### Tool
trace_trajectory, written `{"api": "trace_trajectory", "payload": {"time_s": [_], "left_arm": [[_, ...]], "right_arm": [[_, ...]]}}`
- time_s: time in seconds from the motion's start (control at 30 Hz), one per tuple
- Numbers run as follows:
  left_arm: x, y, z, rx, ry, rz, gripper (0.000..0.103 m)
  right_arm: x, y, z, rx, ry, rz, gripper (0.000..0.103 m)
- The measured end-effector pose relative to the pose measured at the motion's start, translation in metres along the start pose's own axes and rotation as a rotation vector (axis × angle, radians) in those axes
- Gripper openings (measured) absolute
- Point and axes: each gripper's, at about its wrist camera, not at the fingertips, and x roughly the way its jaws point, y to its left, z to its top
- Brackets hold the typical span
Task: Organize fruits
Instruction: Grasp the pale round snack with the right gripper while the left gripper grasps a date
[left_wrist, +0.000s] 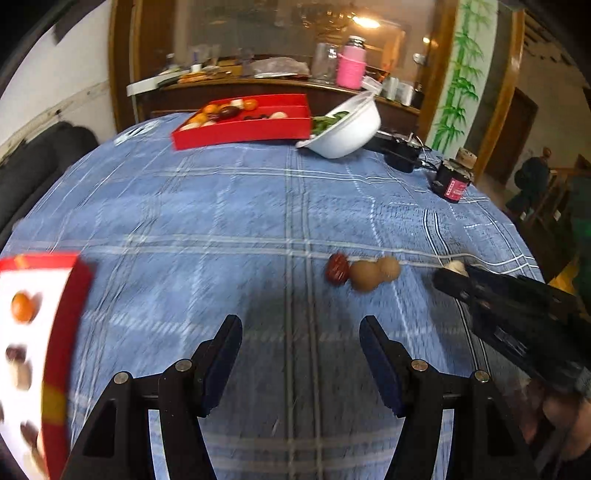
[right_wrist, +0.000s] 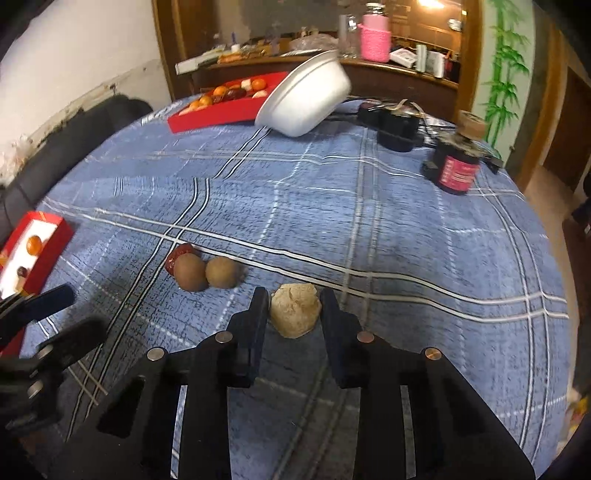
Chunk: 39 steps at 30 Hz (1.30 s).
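My right gripper is shut on a pale, lumpy beige fruit that rests on the blue checked cloth; its pads press on both sides. In the left wrist view the right gripper comes in from the right with the pale fruit at its tip. Just left of it lie a red date and two round brown fruits, touching one another. My left gripper hangs open over bare cloth with nothing between its fingers, short of the date.
A red box with a white inside holds an orange fruit and dark fruits at the near left. At the far side stand a red tray of fruit, a tilted white bowl, a black device and a dark jar.
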Motion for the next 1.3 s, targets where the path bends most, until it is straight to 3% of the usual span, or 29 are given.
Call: {"api": "trace_trajectory", "payload": {"time_s": [0.1,0.2,0.47,0.63,1.03,1.3], "left_arm": [[0.020,-0.006,0.010,0.033,0.040,0.011,0.051],[0.032,-0.010,0.015,0.050,0.042,0.046,0.050],[0.052,-0.025,0.031,0.075,0.031,0.047,0.049],[0.057,-0.028,0.036,0.094,0.026,0.088,0.018],[0.016,-0.018,-0.003,0.131,0.029,0.092,0.018],[-0.045,-0.011,-0.039,0.104,0.001,0.043,0.018]], "right_arm": [[-0.003,-0.010,0.000,0.043,-0.013,0.015,0.027],[-0.005,-0.012,-0.001,0.061,-0.016,0.045,0.027],[-0.007,-0.009,0.000,0.059,-0.021,0.087,0.027],[-0.008,-0.008,0.001,0.060,-0.024,0.095,0.027],[0.002,-0.005,-0.001,0.051,0.004,0.027,0.027],[-0.046,0.021,-0.020,0.038,-0.038,0.037,0.027]]}}
